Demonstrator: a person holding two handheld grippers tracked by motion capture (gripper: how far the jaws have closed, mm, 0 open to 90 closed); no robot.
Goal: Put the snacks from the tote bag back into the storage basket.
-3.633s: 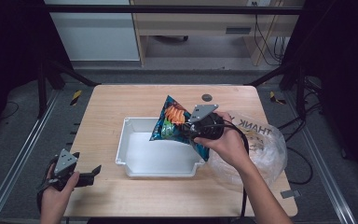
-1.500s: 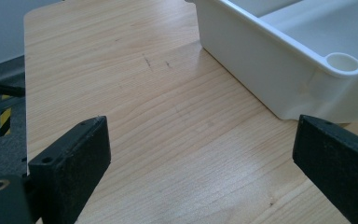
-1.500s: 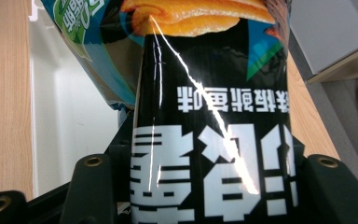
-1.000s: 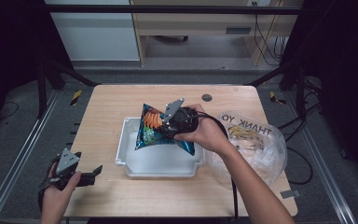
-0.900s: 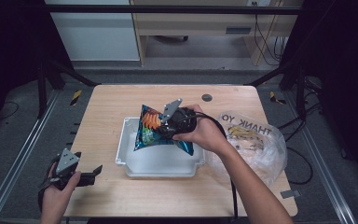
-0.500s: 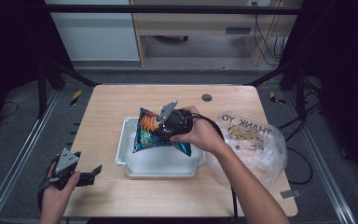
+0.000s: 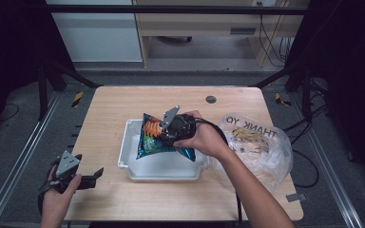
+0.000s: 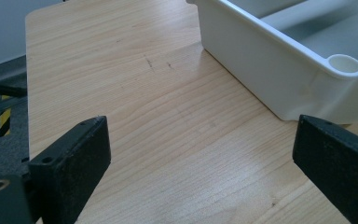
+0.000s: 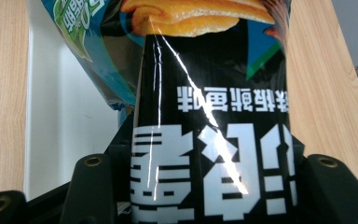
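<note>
A blue and black snack bag [image 7: 156, 138] with orange print hangs over the white tray [image 7: 138, 168] in the middle of the table. My right gripper [image 7: 167, 133] is shut on the bag, and in the right gripper view the bag [image 9: 214, 116] stands between the two black jaws, pinched at its lower part, with the tray [image 9: 70, 121] below it. My left gripper [image 7: 89, 179] rests at the table's front left corner, jaws open and nothing between them. Its own view looks along the bare wood toward the tray's near corner [image 8: 303, 70].
A crumpled clear plastic bag [image 7: 259, 142] with printed letters and yellowish contents lies right of the tray. A small dark round inset [image 7: 211, 99] sits near the table's far edge. Bare wood lies left of and in front of the tray.
My right gripper has carried the snack bag leftward from over the tray's right side to above its middle and a little lower. The left gripper has stayed where it was.
</note>
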